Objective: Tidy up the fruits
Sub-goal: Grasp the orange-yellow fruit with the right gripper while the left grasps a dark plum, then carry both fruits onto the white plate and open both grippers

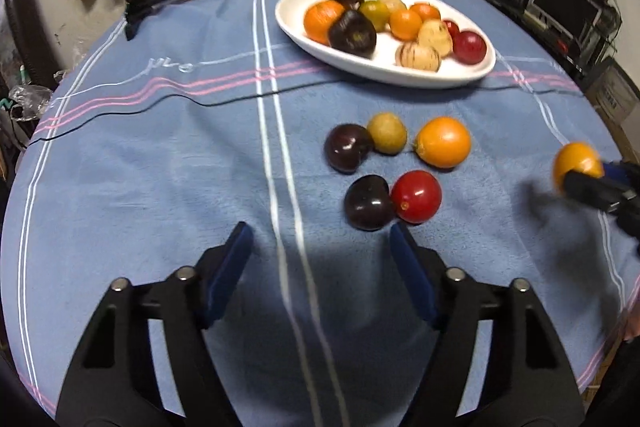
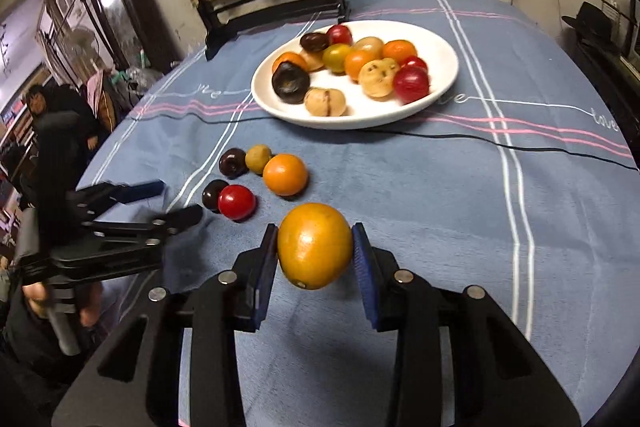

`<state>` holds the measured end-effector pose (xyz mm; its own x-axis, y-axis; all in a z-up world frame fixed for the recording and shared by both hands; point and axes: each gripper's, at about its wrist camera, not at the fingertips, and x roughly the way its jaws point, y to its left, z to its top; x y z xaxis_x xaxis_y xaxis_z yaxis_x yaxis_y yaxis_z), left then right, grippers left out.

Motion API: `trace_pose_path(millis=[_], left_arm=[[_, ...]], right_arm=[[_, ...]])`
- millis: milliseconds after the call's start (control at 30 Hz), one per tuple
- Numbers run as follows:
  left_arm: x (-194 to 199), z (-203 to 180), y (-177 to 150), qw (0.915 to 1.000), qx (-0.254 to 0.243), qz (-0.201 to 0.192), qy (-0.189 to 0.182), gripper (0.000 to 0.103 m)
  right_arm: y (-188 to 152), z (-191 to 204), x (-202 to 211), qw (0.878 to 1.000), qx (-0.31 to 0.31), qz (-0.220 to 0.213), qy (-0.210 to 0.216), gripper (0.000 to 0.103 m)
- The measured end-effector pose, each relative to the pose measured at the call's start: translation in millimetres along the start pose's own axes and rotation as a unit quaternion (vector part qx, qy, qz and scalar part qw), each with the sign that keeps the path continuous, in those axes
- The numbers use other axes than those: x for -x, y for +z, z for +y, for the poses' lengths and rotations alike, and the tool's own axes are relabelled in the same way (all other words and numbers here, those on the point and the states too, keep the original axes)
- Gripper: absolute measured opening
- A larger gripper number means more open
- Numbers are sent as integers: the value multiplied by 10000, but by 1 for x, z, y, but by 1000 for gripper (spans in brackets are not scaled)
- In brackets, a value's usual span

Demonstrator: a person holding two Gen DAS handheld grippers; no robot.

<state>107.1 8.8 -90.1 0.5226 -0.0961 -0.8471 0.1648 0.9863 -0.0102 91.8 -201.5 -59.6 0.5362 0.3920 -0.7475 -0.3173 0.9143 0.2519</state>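
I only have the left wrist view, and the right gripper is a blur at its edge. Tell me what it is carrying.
Observer: The right gripper is shut on an orange fruit, with a pad pressed against each side.
Operator: Good. Now tell me where the plate has room.
Observer: The white plate is bare along its right side, beyond the red fruit.
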Motion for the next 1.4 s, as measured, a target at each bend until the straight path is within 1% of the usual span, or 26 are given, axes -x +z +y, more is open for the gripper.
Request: trace_pose_path(millis=[167, 300, 367, 433, 567, 600, 633, 733, 867, 1000, 1200, 1400], left_arm=[[-14, -4, 5, 9999, -49, 73, 49, 71], [-19, -9, 9, 9999, -61, 28, 86, 71], [-20, -9, 13, 10000, -18, -10, 76, 67], [-20, -11, 14, 9999, -63, -52, 81, 61], [-22, -12, 19, 9999, -36, -131, 69, 53], [-22, -12, 19, 9999, -13, -153, 58, 48], [-21, -11, 20, 9998, 12, -164, 61, 40], [-16, -10, 20, 9998, 47, -212, 30, 28], [-5, -5, 15, 9995, 174, -276, -44, 27], [19, -1, 6, 9981, 340, -414, -292, 27], [52, -5, -5, 9956, 366, -711, -489, 27], [68, -6, -6, 9939, 335, -849, -619, 27]], right_arm=[[2, -8, 9, 9998, -81, -110, 108, 37], [2, -11, 11, 9996, -148, -146, 203, 37], [1, -11, 11, 9995, -165, -149, 221, 37], [1, -12, 12, 9994, -177, -154, 235, 37], [0, -12, 14, 9994, -202, -178, 236, 37], [0, -12, 14, 9994, -205, -178, 230, 37], [0, -12, 14, 9994, -207, -180, 222, 37], [0, -10, 18, 9994, -202, -201, 208, 37], [2, -6, 22, 9994, -164, -252, 187, 37], [4, -1, 22, 9994, -106, -271, 192, 37], [5, 10, 18, 9995, 10, -224, 223, 37], [6, 19, 19, 9994, 90, -253, 237, 37]])
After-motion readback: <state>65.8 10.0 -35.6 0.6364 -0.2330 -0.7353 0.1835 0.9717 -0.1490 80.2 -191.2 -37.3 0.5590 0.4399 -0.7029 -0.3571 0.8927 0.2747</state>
